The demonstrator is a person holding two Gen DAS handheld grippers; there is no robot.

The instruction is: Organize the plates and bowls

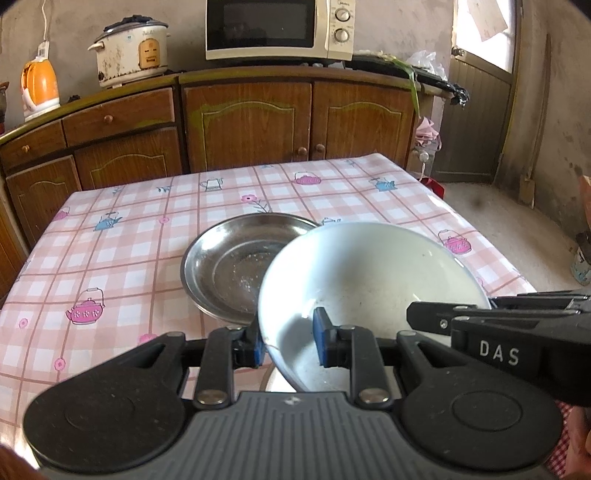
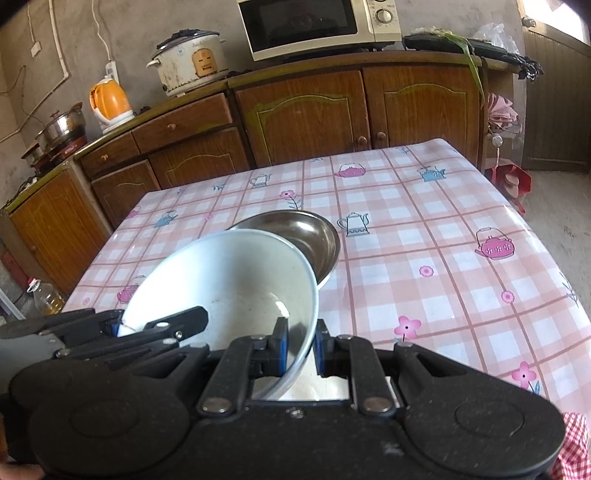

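Note:
A white bowl (image 1: 369, 273) is held tilted above the table, gripped on both sides of its rim. My left gripper (image 1: 288, 341) is shut on its left rim, one pad inside and one outside. My right gripper (image 2: 301, 349) is shut on its right rim in the same way; the bowl also shows in the right wrist view (image 2: 236, 280). A steel plate (image 1: 229, 266) lies on the checked tablecloth just beyond the bowl and is partly hidden by it; it shows in the right wrist view (image 2: 314, 236) too. The right gripper's body enters the left wrist view at the right edge.
The table (image 1: 110, 258) has a pink checked cloth. Behind it stand wooden cabinets (image 1: 251, 125) with a microwave (image 1: 277, 29), a rice cooker (image 1: 131, 51) and an orange kettle (image 1: 38, 86). A door (image 1: 476, 122) is at the right; an oil bottle (image 2: 44, 297) stands on the floor at the left.

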